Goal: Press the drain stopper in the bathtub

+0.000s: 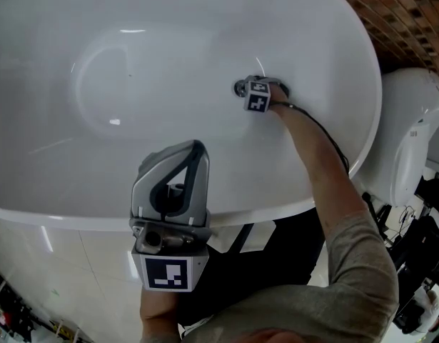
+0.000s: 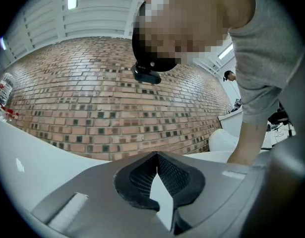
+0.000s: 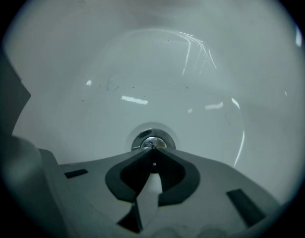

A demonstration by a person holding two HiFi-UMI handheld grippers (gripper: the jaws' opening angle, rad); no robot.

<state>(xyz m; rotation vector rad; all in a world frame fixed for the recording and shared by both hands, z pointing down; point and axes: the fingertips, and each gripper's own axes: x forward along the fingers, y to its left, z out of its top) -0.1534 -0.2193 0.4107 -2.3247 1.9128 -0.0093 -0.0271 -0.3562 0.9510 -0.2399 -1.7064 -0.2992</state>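
A round chrome drain stopper (image 3: 153,139) sits in the floor of the white bathtub (image 1: 169,63). My right gripper (image 3: 153,150) is shut, with nothing between its jaws, and its closed tips rest at the stopper's near edge. From the head view the right gripper (image 1: 252,91) reaches deep into the tub, its marker cube covering most of the stopper (image 1: 240,88). My left gripper (image 1: 193,148) is shut and empty, held over the tub's near rim. In its own view the left gripper (image 2: 156,156) points up at a brick wall.
The tub's near rim (image 1: 76,220) curves across the front. A white toilet (image 1: 412,141) stands at the right of the tub. A brick wall (image 2: 102,103) rises behind, and a person's arm (image 1: 315,148) stretches down into the tub.
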